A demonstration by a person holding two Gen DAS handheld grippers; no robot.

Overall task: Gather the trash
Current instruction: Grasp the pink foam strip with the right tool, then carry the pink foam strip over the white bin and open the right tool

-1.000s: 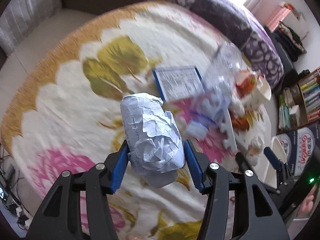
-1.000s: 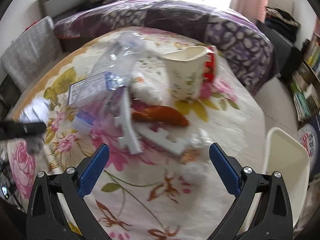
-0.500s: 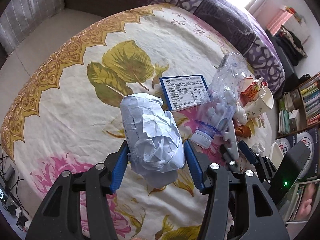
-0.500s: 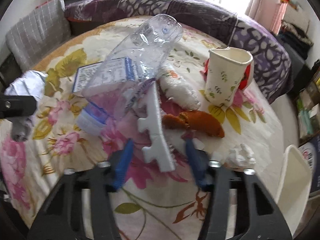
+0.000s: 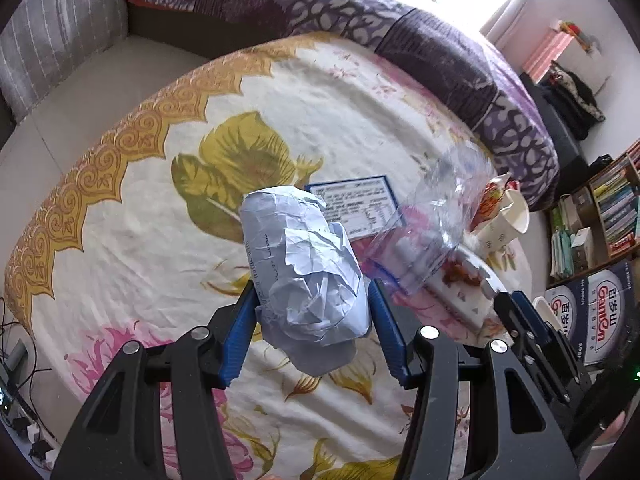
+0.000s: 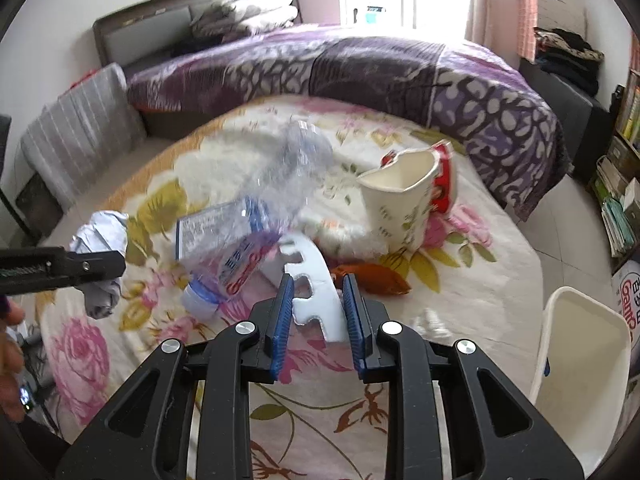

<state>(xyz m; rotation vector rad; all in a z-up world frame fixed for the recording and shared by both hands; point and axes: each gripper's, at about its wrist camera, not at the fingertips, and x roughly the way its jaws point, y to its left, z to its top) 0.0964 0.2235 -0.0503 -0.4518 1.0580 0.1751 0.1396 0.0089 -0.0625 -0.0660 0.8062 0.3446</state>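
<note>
Left gripper (image 5: 310, 322) clamped on paper ball (image 5: 308, 276), held clear above bedspread (image 5: 140, 216) near gold-border edge; likely parked while other hand works.

Right gripper (image 6: 316, 314) clamped on foam strip (image 6: 314, 284), strip end between pads, rest jutting forward toward bottle (image 6: 256, 216).

Bottle, cup (image 6: 404, 200), orange scrap (image 6: 376, 278) heaped mid-spread, ahead of right gripper.

White bin (image 6: 576, 372) off right edge, probable drop point.

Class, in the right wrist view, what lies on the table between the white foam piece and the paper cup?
An orange-brown wrapper lies between the foam piece and the paper cup, seen in the right wrist view.
</note>
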